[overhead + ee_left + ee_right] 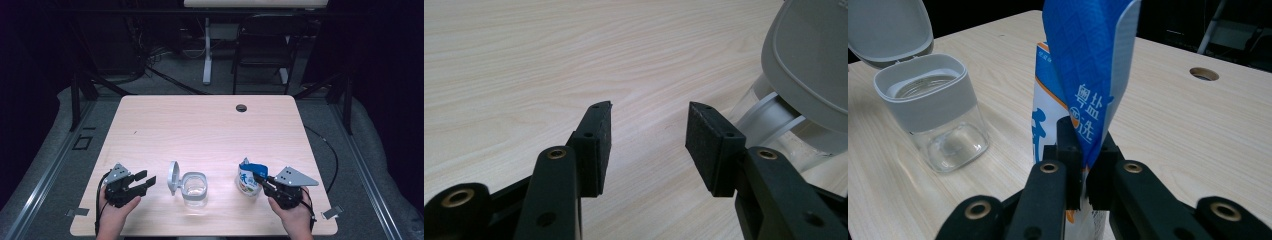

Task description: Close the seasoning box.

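- The blue-and-white salt bag point(248, 178) is pinched at its upper flap by the right gripper point(1085, 172), whose fingers are pressed onto the film; it stands near the tabletop's point(200, 125) front edge.
- The left gripper point(145, 181) is held with fingers spread and empty, just beside the open clear jar point(193, 189).
- The bag is best lifted slowly and kept upright, then tilted over the jar mouth.
- Ample open room is left behind the jar; the front edge is close.

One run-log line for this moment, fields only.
left tool: open, beside clear jar | jar lid: flipped open | right tool: shut on blue-white pouch | pouch: upright on table
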A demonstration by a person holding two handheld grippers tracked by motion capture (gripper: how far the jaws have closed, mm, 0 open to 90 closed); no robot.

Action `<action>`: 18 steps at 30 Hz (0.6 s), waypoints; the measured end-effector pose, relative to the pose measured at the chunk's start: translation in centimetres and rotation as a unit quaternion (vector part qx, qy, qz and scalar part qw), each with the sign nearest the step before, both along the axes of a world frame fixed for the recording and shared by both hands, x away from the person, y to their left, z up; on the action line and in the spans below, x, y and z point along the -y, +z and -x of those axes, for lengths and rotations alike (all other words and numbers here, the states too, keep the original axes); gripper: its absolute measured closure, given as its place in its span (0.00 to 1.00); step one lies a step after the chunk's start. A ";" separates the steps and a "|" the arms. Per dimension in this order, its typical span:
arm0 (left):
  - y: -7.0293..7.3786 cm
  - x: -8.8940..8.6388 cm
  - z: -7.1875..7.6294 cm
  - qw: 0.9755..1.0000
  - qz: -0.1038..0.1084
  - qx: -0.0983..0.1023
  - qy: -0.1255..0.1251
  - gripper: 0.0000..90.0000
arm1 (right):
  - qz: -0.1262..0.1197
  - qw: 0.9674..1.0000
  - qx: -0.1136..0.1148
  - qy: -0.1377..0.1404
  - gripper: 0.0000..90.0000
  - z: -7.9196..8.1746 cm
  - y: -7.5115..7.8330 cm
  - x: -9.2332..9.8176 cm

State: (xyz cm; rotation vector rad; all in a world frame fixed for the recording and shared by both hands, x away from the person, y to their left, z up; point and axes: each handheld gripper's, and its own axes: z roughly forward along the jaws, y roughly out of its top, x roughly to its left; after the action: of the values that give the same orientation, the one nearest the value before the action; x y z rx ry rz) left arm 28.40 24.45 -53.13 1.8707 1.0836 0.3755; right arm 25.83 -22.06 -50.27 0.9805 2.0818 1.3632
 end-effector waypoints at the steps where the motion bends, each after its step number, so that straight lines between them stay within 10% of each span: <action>1: 0.0 0.0 0.0 1.000 0.000 0.000 0.000 0.59 | 0.001 1.000 0.001 -0.001 0.96 0.0 0.0 0.0; 18: 0.0 -0.1 0.0 1.000 0.001 0.001 0.002 0.59 | -0.011 1.000 -0.001 -0.004 0.73 0.1 -0.6 0.1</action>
State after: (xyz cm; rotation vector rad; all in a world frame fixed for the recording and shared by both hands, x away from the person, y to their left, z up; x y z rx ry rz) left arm 28.41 24.57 -53.09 1.8669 1.0857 0.3795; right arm 25.72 -22.20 -50.88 0.9989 2.0663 1.3833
